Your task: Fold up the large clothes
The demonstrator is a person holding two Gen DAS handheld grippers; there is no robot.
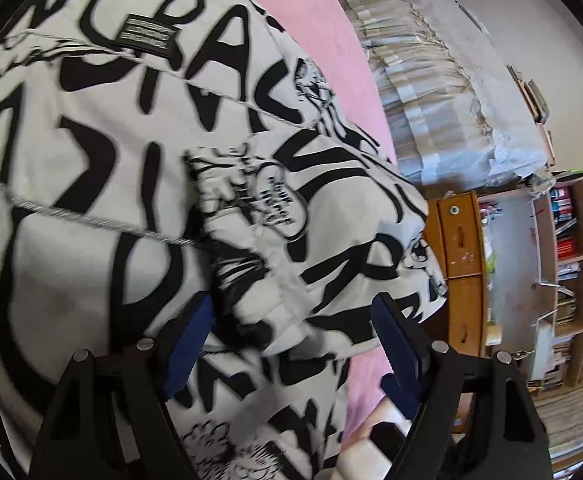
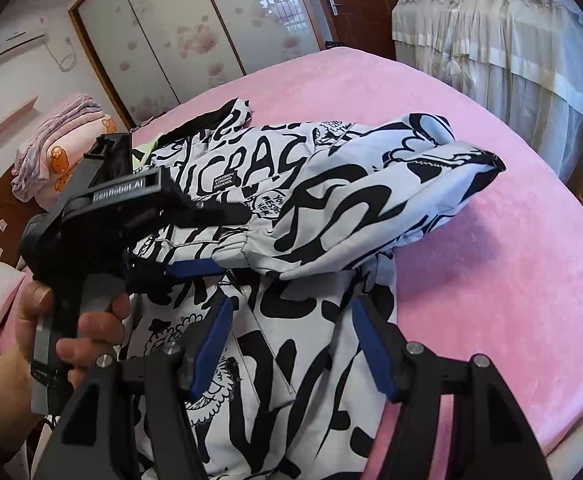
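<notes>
Jacket [image 2: 291, 208] patch reads "LONDON"; left gripper [image 2: 211, 248] marked "SenRobot.AI"

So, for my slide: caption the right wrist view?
Open right tongs above a printed jacket on a pink bed.

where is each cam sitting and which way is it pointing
Left wrist: on the left gripper, angled down at the black-and-white graffiti-print padded jacket; beyond, wooden bookshelves. Only its own blue-padded fingers show.
Right wrist: on the right gripper, looking down over the round pink bed toward a wardrobe; the left gripper and a hand show.
Shared: jacket, bed, frilled curtain.
</notes>
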